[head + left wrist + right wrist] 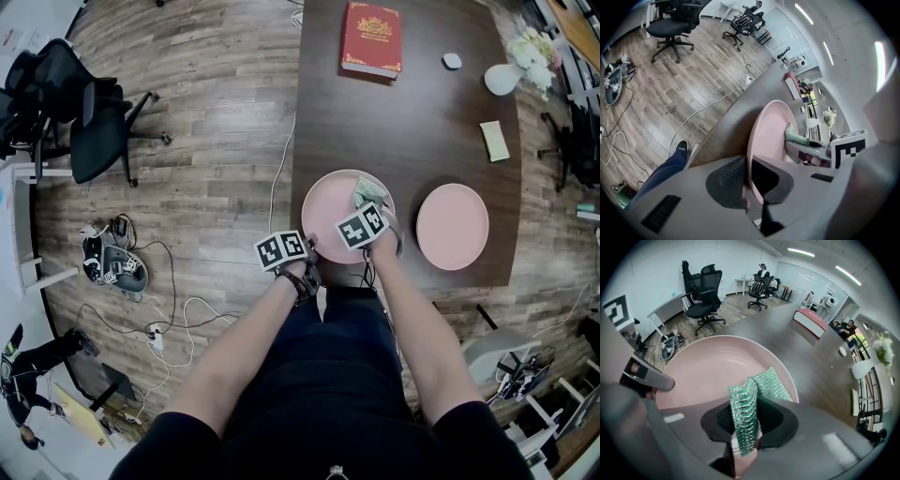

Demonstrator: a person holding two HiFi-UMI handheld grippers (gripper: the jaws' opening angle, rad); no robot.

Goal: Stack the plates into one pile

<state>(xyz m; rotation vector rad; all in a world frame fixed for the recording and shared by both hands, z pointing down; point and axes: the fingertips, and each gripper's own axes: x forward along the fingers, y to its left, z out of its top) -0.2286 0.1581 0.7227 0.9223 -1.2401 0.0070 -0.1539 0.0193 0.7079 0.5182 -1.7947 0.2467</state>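
We see two pink plates on the dark table [412, 122], side by side and apart, not stacked; the near plate [328, 211] sits toward the table's front left corner, and the second plate [453, 226] lies flat to its right with bare wood between them.

The left gripper [749, 183] is pinched narrow on the rim of the near plate, one jaw above the edge and one below it, at the side closest to us; we cannot tell whether that edge is raised off the wood or resting on it.

The right gripper [750, 418] points steeply down over the same plate; its jaws stand wide and clamp a folded green sponge cloth [761, 383] with a glittery weave; the cloth stands upright between the pads, and its free end spreads onto the plate's inner surface near the far right rim.

Both grippers are close together over this one plate, the left at its near edge, the right just inside it; the second plate has nothing on it and nothing touching it.

Farther back on the table we see a red book [372, 39], a white vase [503, 79] with pale flowers, and a small note pad [494, 141]; a black office chair [89, 122] stands on the wooden floor [216, 122] to the left.
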